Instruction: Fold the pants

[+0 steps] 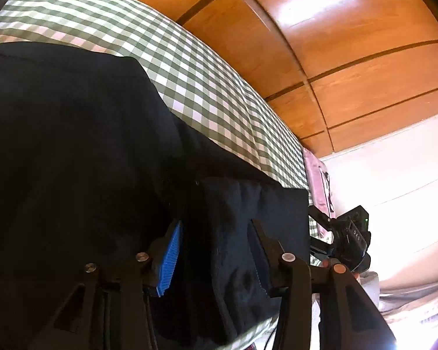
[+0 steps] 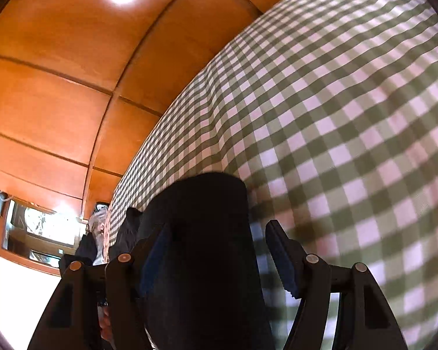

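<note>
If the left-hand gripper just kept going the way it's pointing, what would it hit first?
Most likely the dark pants: their folded cloth already lies between the open fingers of the left gripper. Beyond them comes the checked cloth; depth is hard to judge.

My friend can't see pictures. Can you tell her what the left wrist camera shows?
Dark pants lie on a green-and-white checked cloth, and the left gripper hangs over them with its fingers apart. Behind are orange wooden panels.
</note>
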Demonstrator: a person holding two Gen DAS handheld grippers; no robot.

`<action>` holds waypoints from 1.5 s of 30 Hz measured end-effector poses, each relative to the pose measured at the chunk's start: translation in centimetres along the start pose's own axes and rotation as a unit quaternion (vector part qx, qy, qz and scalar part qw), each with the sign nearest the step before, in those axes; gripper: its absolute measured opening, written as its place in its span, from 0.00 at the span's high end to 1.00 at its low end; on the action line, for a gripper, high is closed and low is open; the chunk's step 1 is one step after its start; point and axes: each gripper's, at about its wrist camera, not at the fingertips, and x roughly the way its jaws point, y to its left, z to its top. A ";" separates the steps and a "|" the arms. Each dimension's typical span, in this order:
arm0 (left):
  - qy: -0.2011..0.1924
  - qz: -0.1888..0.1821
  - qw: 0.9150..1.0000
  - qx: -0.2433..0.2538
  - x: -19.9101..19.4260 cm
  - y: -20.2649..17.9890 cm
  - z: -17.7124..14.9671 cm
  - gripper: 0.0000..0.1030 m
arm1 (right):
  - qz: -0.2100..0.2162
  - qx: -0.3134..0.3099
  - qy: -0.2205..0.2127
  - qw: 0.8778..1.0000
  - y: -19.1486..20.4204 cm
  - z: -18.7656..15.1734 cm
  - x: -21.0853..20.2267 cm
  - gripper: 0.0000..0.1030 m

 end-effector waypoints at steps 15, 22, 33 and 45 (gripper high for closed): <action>-0.033 0.159 0.976 0.144 0.6 -3.2 -3.9 0.93 | -0.172 -0.213 -0.038 0.961 5.6 -1.2 4.3 0.68; -0.057 0.174 0.973 0.143 -1.6 -4.6 -4.8 0.76 | -0.187 -0.196 -0.044 0.962 5.6 -1.3 1.8 0.51; -0.108 0.229 0.961 0.111 -4.6 -4.4 -6.7 0.75 | -0.131 -0.295 -0.031 0.946 12.8 -8.0 2.2 0.51; -0.144 0.288 0.943 0.090 -7.2 -3.4 -7.9 0.71 | -0.119 -0.399 0.055 0.908 16.8 -15.6 11.8 0.51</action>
